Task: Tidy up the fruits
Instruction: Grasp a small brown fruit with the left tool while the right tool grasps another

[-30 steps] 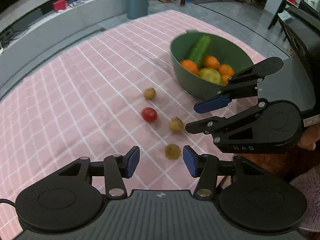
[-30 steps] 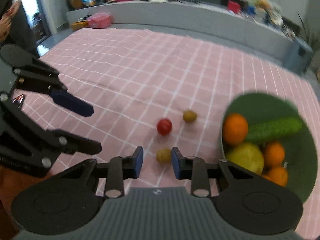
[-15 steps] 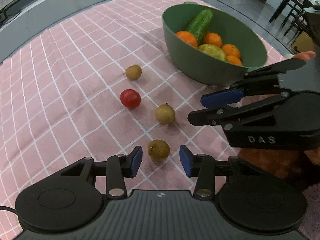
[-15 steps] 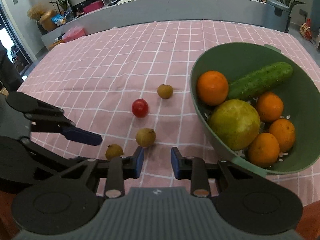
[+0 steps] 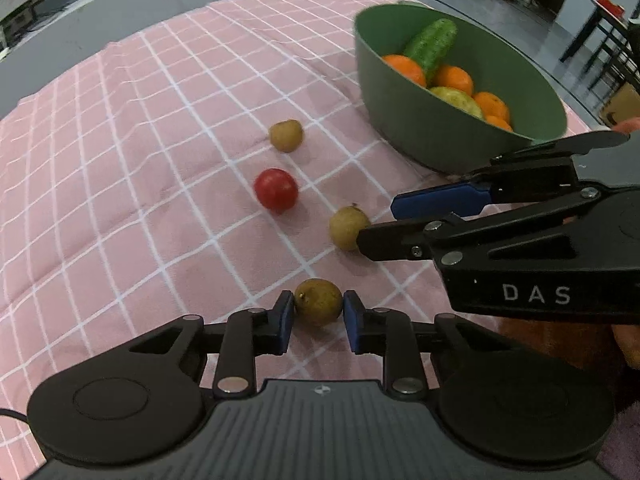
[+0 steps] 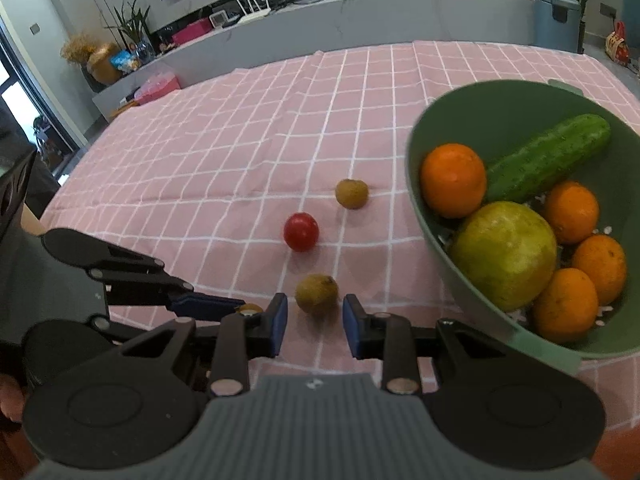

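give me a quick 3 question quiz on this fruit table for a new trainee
1. True or false: the left gripper is shut on a small brown round fruit.
2. How many loose fruits lie on the pink checked tablecloth, the one in the left gripper included?
A. two
B. four
C. six
3. Fill in: the long green cucumber lies in the ____.

Key
1. True: both blue pads press its sides.
2. B: three small brown fruits and one small red round tomato.
3. Green plastic bowl, with five oranges and a large yellow-green fruit.
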Demonstrator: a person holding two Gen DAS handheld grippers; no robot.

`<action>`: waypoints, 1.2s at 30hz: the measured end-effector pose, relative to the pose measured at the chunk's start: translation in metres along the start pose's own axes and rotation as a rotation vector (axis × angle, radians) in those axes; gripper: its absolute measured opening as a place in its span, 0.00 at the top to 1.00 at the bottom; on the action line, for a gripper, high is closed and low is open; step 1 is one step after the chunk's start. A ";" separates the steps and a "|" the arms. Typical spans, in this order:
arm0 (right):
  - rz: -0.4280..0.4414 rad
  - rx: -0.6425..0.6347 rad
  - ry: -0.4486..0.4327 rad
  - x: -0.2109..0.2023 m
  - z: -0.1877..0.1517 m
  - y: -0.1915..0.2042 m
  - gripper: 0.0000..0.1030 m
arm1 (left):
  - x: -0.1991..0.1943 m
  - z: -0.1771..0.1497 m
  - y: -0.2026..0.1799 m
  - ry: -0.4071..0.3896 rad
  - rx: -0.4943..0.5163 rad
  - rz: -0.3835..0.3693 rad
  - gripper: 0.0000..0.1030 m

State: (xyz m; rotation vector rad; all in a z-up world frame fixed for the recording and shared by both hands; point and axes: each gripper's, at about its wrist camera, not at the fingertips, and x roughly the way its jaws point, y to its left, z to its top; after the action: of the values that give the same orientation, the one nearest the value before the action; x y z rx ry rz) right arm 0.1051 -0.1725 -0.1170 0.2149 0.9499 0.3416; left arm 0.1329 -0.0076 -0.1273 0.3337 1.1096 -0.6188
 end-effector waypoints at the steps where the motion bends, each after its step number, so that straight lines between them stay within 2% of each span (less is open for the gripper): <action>1: 0.001 -0.005 -0.005 0.001 0.000 0.002 0.74 | -0.002 -0.001 0.002 -0.006 -0.014 0.003 0.71; 8: -0.038 -0.004 -0.012 0.013 0.003 0.007 0.73 | -0.004 -0.001 0.021 -0.020 -0.125 0.025 0.71; 22: -0.051 0.031 0.021 0.029 0.006 0.005 0.73 | -0.004 -0.002 0.023 -0.018 -0.148 0.004 0.71; 26: -0.048 0.042 0.033 0.030 0.006 0.005 0.78 | -0.004 -0.002 0.023 -0.019 -0.149 0.004 0.71; 31: -0.027 0.041 0.010 0.020 0.004 0.006 0.78 | -0.008 -0.002 0.020 -0.032 -0.138 0.022 0.71; 36: 0.002 0.032 -0.032 -0.009 -0.001 0.005 0.78 | -0.021 0.000 0.013 -0.065 -0.129 0.025 0.71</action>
State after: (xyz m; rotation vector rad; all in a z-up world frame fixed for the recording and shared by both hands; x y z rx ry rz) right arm 0.0983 -0.1712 -0.1089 0.2496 0.9242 0.3241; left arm 0.1350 0.0089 -0.1087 0.2145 1.0754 -0.5300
